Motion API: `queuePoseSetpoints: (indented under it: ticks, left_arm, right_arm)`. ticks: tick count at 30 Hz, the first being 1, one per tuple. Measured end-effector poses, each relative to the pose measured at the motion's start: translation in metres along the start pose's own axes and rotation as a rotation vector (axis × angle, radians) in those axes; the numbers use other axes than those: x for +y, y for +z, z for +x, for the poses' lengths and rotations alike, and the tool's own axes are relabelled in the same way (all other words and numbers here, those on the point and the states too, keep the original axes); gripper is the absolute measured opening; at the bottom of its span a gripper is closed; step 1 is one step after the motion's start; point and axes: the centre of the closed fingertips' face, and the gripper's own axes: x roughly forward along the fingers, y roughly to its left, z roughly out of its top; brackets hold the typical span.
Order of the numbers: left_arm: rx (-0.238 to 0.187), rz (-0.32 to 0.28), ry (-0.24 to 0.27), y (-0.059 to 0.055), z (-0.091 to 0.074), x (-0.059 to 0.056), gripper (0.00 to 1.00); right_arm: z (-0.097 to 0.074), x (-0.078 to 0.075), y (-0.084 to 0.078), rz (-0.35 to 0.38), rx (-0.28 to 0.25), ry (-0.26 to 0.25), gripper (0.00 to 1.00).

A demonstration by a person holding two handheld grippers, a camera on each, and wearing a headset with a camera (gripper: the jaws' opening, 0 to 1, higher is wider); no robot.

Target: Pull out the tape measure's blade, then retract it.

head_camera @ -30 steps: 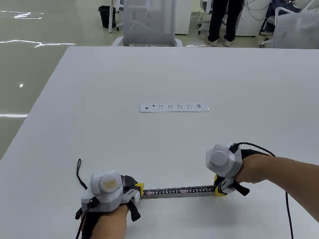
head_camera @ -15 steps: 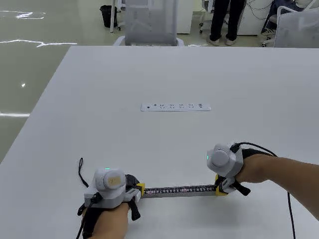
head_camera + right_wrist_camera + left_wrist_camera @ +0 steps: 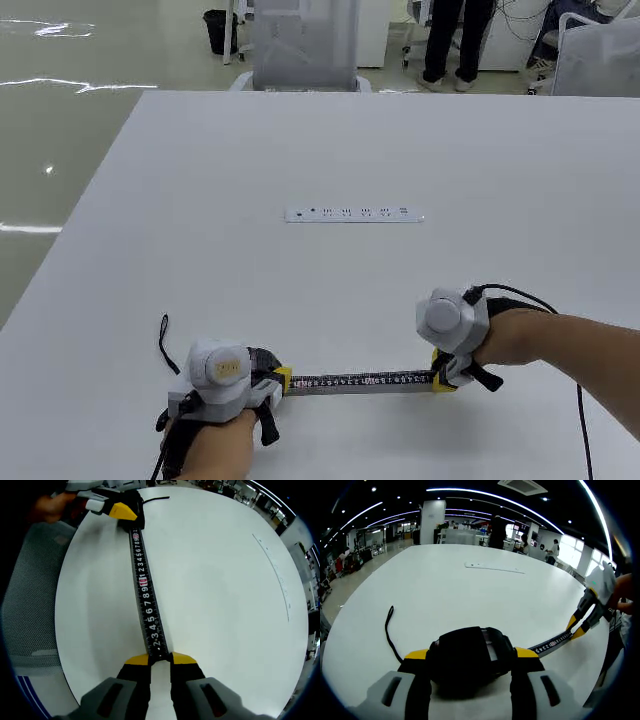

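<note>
The black tape measure case (image 3: 470, 657) sits between the yellow-tipped jaws of my left gripper (image 3: 470, 655), which is shut on it near the table's front edge (image 3: 262, 378). Its numbered blade (image 3: 146, 597) runs out flat over the white table to my right gripper (image 3: 160, 657), which is shut on the blade's tip. In the head view the blade (image 3: 358, 381) spans from the left gripper to the right gripper (image 3: 442, 378). The case's black wrist strap (image 3: 389, 630) lies loose on the table to the left.
A white power strip (image 3: 353, 214) lies mid-table, well beyond the grippers. The white table (image 3: 350, 150) stretches wide ahead. A grey chair (image 3: 300, 45) stands at the far edge, and a person stands behind it (image 3: 450, 40). A black cable (image 3: 578, 420) trails from my right hand.
None between the grippers; the blade stays at the same length. The head camera has shifted slightly, so the whole scene sits a little differently.
</note>
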Motion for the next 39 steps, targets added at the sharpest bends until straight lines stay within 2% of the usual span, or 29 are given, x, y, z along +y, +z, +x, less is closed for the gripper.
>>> queuePoseSetpoints:
  ticks: [6,39]
  left_arm:
    - [0.004,0.005,-0.009,-0.001,0.0,0.0,0.6]
    - [0.024,0.032,-0.053,-0.001,0.0,-0.001,0.6]
  right_arm:
    - [0.001,0.001,0.002,-0.014,0.0,0.0,0.14]
    - [0.003,0.004,0.014,0.017,-0.015,0.007,0.14]
